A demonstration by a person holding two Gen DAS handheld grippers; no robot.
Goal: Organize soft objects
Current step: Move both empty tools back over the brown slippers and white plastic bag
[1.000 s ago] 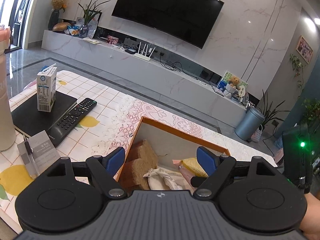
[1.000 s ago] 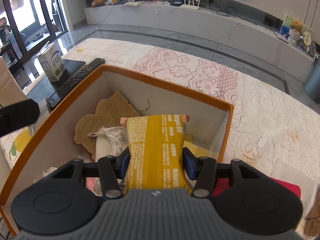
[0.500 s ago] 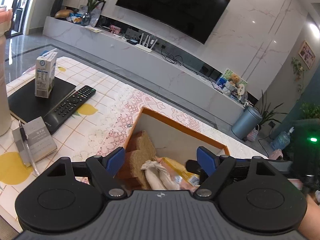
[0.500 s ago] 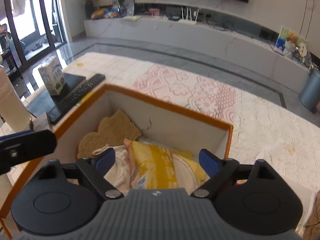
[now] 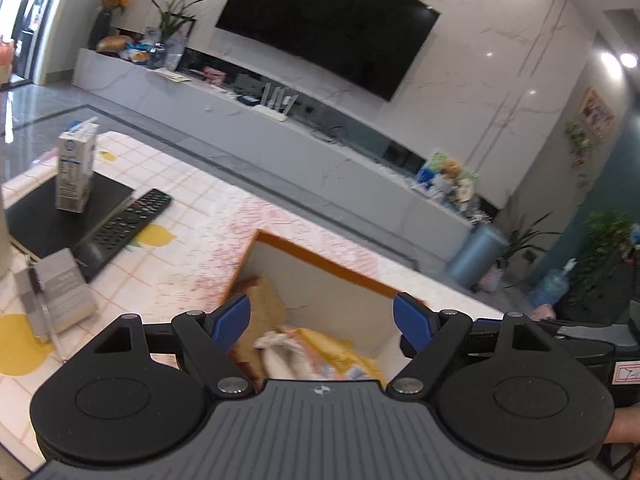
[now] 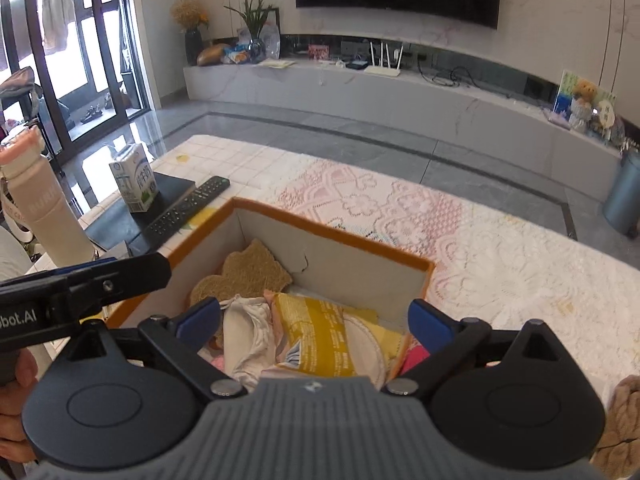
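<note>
An orange-rimmed box (image 6: 332, 229) (image 5: 320, 258) stands on the table. Inside lie a yellow soft pack (image 6: 316, 332), a white drawstring pouch (image 6: 246, 330) and brown loofah pads (image 6: 248, 276). The pack (image 5: 332, 350) and the pouch (image 5: 280, 350) also show in the left wrist view. My right gripper (image 6: 316, 320) is open and empty above the box's near side. My left gripper (image 5: 322, 320) is open and empty, above the box's near left corner, and it shows at the left of the right wrist view (image 6: 80, 284).
A remote (image 6: 188, 208), a milk carton (image 6: 134, 182) on a black book (image 5: 52, 220), a pale bottle (image 6: 40, 200) and a grey card with a pen (image 5: 60, 294) lie left of the box. A red item (image 6: 414, 358) and a knitted beige thing (image 6: 620, 420) sit at the right.
My right gripper opened and let the yellow pack drop into the box, then pulled back and rose. My left gripper stayed open and drew back a little.
</note>
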